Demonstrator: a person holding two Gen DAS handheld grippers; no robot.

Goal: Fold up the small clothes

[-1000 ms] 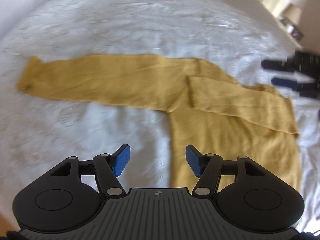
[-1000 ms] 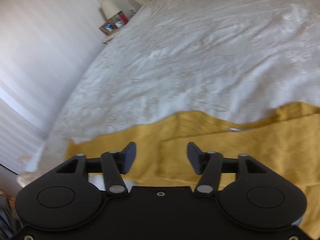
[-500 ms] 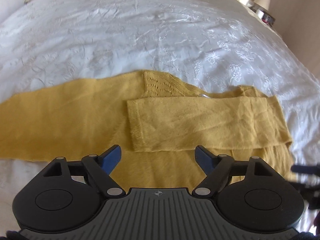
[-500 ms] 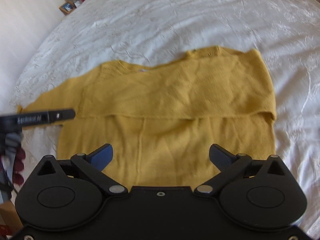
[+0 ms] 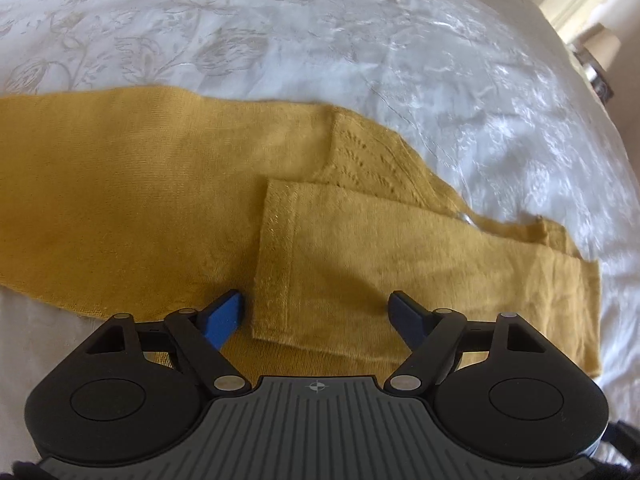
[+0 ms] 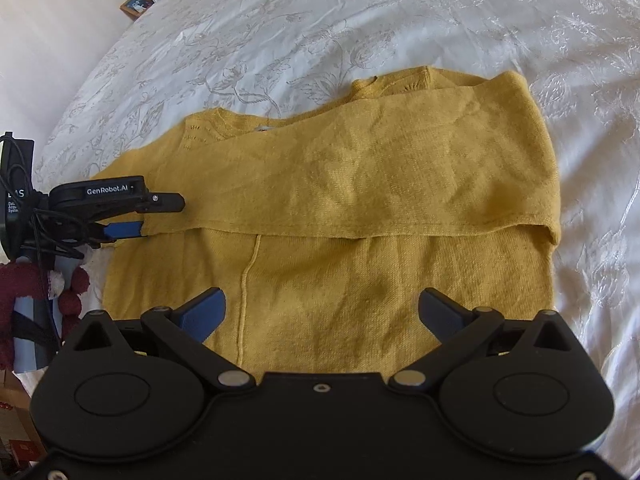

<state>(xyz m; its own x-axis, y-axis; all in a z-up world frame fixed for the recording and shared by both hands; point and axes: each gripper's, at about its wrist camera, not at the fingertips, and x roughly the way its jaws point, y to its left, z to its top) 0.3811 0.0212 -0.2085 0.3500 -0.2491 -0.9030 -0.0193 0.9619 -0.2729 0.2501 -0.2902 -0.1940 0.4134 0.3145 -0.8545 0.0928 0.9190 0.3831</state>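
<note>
left gripper: the black two-finger left gripper with blue pads [image 5: 316, 310] is hovering low over the sweater with its jaws spread; they have just been narrowing a little, with the cuff edge lying under the gap and nothing pinched.
right gripper: the black right gripper with blue pads [image 6: 320, 312] is standing at its widest over the sweater's lower body, gripping nothing; its jaws have just been opening.
garment: the mustard-yellow knitted sweater [image 6: 360, 184] is lying flat on the white floral-embossed bedspread [image 6: 400, 20], one sleeve folded across the chest, the other sleeve [image 5: 120, 200] stretching out sideways.
handling: it is looking soft, light and limp, likely sagging and stretching when lifted.
hold: the hemmed sleeve cuff [image 5: 274, 264] or the outstretched sleeve's end is looking best.
writing: "GenRobot.AI" is showing on the left gripper's side in the right wrist view; a partly hidden label behind it is unreadable.
</note>
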